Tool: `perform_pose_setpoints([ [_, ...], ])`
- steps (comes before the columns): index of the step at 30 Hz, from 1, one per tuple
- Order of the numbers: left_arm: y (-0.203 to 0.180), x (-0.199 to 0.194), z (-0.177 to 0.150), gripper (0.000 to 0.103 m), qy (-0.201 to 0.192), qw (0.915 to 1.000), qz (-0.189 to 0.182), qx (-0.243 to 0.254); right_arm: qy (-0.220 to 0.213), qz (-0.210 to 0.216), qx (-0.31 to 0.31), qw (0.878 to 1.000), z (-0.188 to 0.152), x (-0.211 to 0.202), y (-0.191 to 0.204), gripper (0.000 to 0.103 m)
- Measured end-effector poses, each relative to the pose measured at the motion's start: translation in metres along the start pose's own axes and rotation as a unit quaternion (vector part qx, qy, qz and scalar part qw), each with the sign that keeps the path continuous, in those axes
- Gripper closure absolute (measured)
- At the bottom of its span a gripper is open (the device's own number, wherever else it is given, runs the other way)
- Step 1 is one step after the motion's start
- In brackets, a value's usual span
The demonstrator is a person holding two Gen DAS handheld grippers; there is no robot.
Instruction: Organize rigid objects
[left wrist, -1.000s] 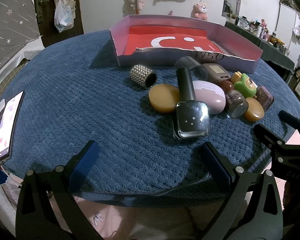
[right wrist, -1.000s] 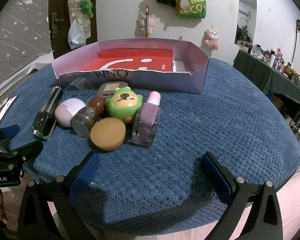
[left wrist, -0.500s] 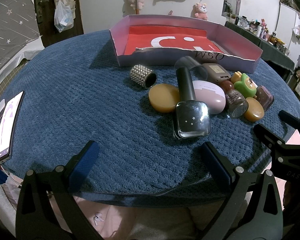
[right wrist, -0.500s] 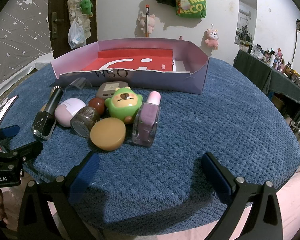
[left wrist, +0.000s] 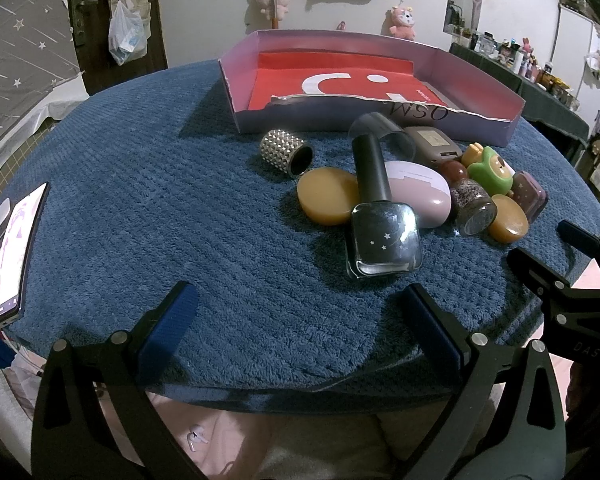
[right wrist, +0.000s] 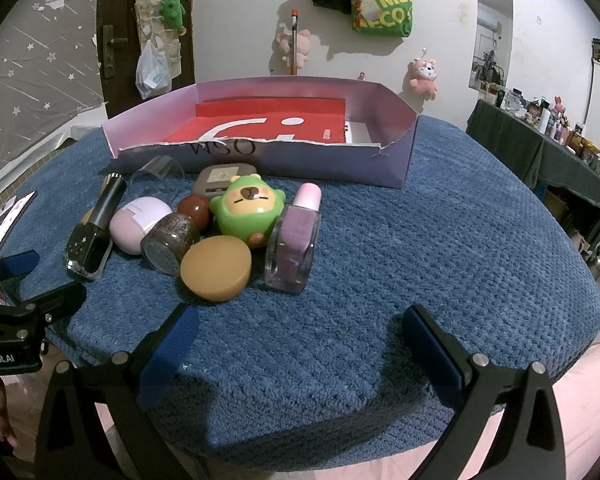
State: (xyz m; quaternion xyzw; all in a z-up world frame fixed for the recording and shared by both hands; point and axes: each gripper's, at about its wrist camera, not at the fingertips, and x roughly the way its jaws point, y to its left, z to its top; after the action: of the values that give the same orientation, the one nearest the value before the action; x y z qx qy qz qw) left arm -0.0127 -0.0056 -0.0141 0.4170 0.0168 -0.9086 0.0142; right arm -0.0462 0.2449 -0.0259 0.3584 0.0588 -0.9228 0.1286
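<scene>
A cluster of small items lies on the blue mat in front of a purple cardboard box with a red liner. It holds a dark nail-polish bottle, two amber discs, a pink oval case, a glitter jar, a green bear toy and a lilac polish bottle. A studded silver ring lies apart at the left. My left gripper and right gripper both stand open at the mat's near edge, holding nothing.
A phone lies at the mat's left edge. A clear plastic cap and a brown device sit against the box. Bare mat stretches to the right of the cluster. A cluttered dark table stands far right.
</scene>
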Motion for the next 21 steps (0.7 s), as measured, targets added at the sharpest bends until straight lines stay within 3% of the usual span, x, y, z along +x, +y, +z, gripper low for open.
perform_pose_setpoints([
  [6,-0.001,-0.001,0.000,0.000,0.001,1.0000,0.000,0.002,0.007,0.010,-0.002,1.000,0.001,-0.003,0.000,0.001],
  [14,-0.005,-0.007,-0.002,0.000,0.000,0.9996,-0.022,0.015,-0.014,0.050,0.001,0.999,0.006,-0.020,0.004,0.014],
  [17,-0.007,-0.010,-0.002,0.007,-0.002,0.9991,-0.037,0.019,-0.020,0.067,-0.007,0.998,0.008,-0.023,0.009,0.020],
  [21,-0.014,-0.011,-0.003,0.021,-0.003,0.9986,-0.043,0.032,-0.009,0.090,-0.011,0.996,0.009,-0.018,0.014,0.036],
])
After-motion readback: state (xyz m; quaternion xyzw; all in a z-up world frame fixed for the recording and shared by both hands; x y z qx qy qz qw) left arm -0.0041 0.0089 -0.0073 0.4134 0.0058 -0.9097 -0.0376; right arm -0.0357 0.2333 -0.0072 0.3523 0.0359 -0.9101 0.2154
